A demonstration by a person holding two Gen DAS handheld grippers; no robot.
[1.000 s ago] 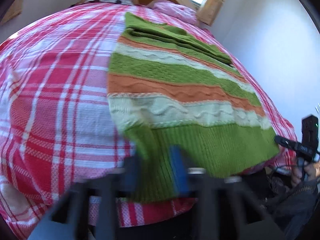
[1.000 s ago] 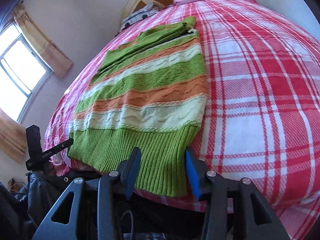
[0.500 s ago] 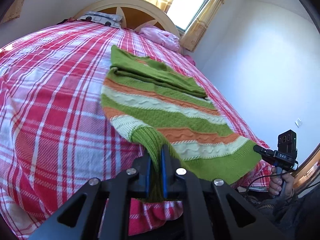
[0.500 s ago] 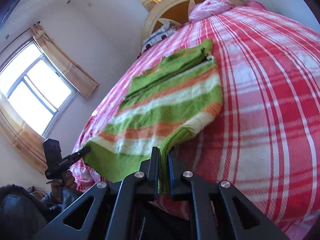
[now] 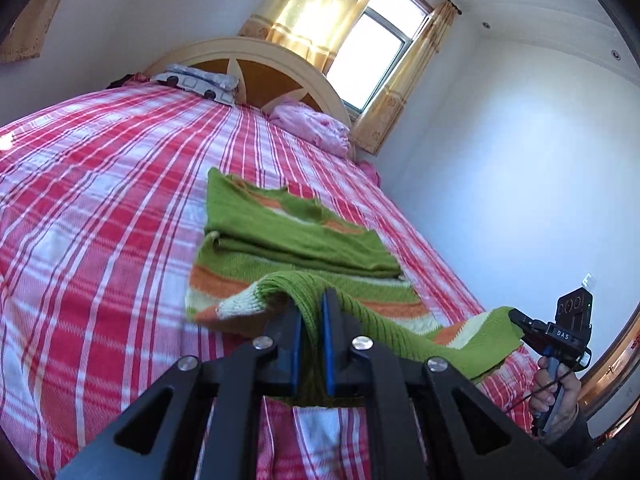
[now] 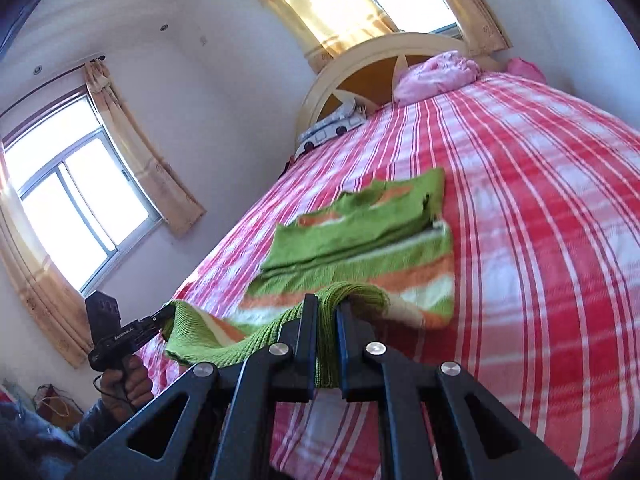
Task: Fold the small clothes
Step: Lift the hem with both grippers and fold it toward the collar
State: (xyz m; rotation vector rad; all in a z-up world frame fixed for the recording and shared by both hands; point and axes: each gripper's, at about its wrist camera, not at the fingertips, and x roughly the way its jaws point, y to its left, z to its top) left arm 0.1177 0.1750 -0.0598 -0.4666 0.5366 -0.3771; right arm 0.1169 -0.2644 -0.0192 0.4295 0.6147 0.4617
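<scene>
A small knitted sweater (image 5: pixel 292 236) with green, orange and cream stripes lies on the red plaid bed, its sleeves folded across the upper body. My left gripper (image 5: pixel 311 312) is shut on one corner of the ribbed green hem, lifted off the bed. In the right wrist view the sweater (image 6: pixel 360 236) shows again, and my right gripper (image 6: pixel 326 312) is shut on the other hem corner. The hem hangs slack between the two grippers above the near end of the bed. Each view shows the other gripper: the right one (image 5: pixel 516 316), the left one (image 6: pixel 166 314).
The red and white plaid bedspread (image 5: pixel 100 216) covers the bed. A cream arched headboard (image 5: pixel 256 56), a printed pillow (image 5: pixel 196 84) and a pink bundle (image 5: pixel 312 128) stand at the far end. A white wall (image 5: pixel 520 168) runs along one side, curtained windows (image 6: pixel 76 200) along the other.
Both grippers shut on the hem corners and rose, lifting the hem off the bed and carrying it toward the folded upper part.
</scene>
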